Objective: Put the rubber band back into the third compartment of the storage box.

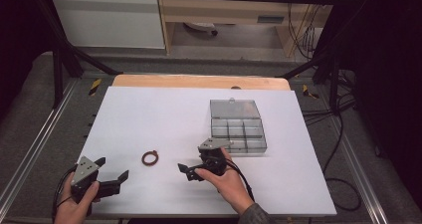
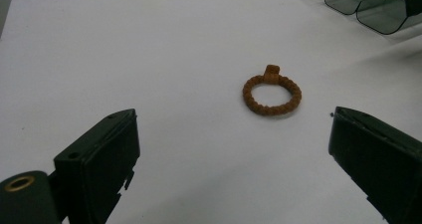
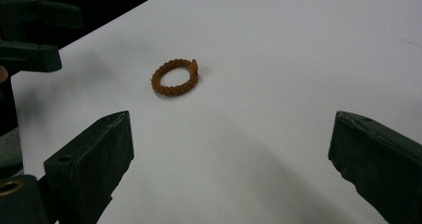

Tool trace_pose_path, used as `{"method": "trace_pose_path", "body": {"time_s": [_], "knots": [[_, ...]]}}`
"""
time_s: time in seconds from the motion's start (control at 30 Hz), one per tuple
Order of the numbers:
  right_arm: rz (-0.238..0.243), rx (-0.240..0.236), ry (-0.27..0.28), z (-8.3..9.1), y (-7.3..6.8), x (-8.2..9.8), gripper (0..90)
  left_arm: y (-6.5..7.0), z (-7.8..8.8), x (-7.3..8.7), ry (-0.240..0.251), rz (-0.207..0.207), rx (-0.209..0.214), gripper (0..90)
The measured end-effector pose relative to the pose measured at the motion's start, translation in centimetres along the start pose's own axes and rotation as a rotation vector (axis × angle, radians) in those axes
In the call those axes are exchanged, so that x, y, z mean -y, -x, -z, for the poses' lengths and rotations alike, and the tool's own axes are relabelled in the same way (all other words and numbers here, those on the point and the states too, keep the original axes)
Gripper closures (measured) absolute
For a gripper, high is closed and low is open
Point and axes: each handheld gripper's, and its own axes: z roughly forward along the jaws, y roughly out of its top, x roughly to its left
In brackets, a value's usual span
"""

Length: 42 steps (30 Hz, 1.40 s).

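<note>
High view: small brown braided ring point(image 1: 150, 158) lies flat on white table point(image 1: 149, 114), between my left gripper point(image 1: 113, 173) and right gripper point(image 1: 188, 167), clear compartment box point(image 1: 237, 127) beyond it. Left gripper view: jaws released, empty, ring just ahead. Right gripper view: jaws released too, ring ahead-left. Looks like approach step; next, straddle ring and clench.

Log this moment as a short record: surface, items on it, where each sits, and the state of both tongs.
surface: white table
ring: brown braided ring, lying flat, between the two tongs, touched by neither
box: clear compartment box, lid open, right of the ring
left tongs: open, holding nothing, aimed at the ring
right tongs: open, holding nothing, beside the box's near edge
</note>
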Motion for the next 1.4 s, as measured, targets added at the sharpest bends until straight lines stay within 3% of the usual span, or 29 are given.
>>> {"method": "trace_pose_path", "body": {"time_s": [0.5, 0.73, 0.87, 1.27, 1.4], "knots": [[-0.056, 0.005, 0.002, -3.6, -0.9, -2.0, 8.9, -0.1, 0.1, 0.0, -0.002, -0.005, -0.005, 5.9], [-0.122, 0.018, -0.012, -5.2, -0.6, -2.6, 10.8, -0.2, 0.1, 0.0, -0.001, -0.008, -0.005, 5.9], [-0.133, 0.011, -0.017, -6.1, -0.8, -3.0, 10.5, -0.2, 0.1, 0.0, -0.002, -0.01, -0.004, 6.0], [-0.1, 0.023, -0.051, -8.3, -1.8, -3.5, 10.6, -0.2, 0.1, 0.0, -0.006, -0.01, -0.004, 6.0], [-0.091, 0.018, -0.05, -8.7, -1.9, -3.5, 18.0, -0.2, 0.1, 0.0, -0.007, -0.012, -0.005, 6.0]]}}
